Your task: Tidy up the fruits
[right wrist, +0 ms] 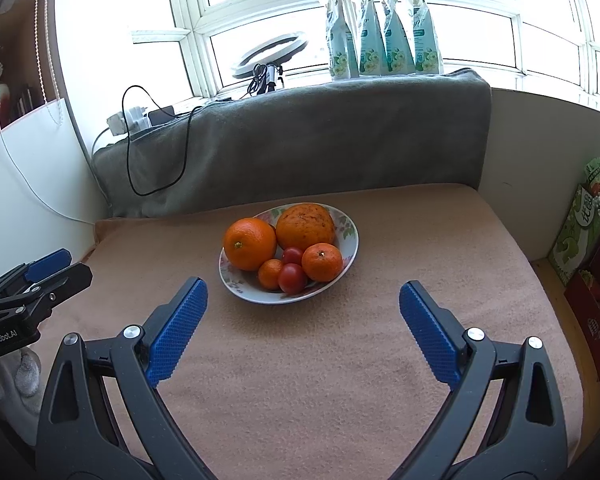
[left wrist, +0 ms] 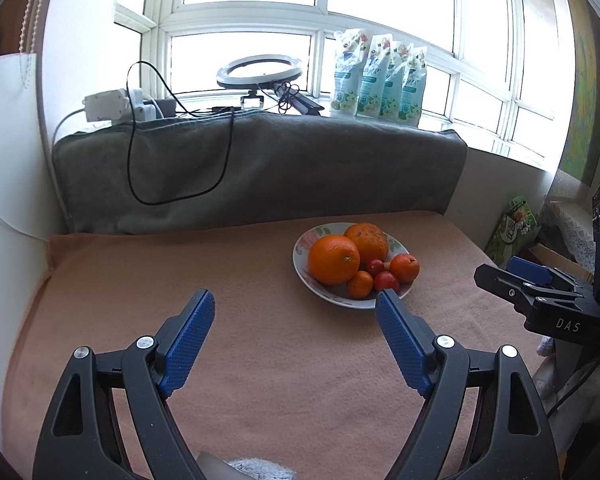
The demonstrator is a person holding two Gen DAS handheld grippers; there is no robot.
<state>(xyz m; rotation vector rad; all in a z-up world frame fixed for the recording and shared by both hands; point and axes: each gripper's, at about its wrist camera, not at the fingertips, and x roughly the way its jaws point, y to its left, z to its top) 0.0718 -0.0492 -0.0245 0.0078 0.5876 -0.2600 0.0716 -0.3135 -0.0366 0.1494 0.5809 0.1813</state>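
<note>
Above the peach cloth (right wrist: 340,360), left gripper (left wrist: 296,300) and right gripper (right wrist: 303,292) both hovering spread wide, gripping nothing, floral bowl (right wrist: 350,240) holding oranges (right wrist: 250,243), mandarins (right wrist: 322,262), cherry tomatoes (right wrist: 292,278).

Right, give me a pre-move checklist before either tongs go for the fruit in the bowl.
1. Left tongs open and empty: ok.
2. Right tongs open and empty: ok.
3. Bowl flat on the peach cloth, upright: ok.
4. Fruit all inside the bowl: big orange, rough orange, mandarin, small mandarin, two tomatoes: ok.
5. Clear path from both tongs to the bowl, nothing lying on the cloth between: ok.
6. Place to sort the fruit into: no second dish in view, cannot tell.
</note>
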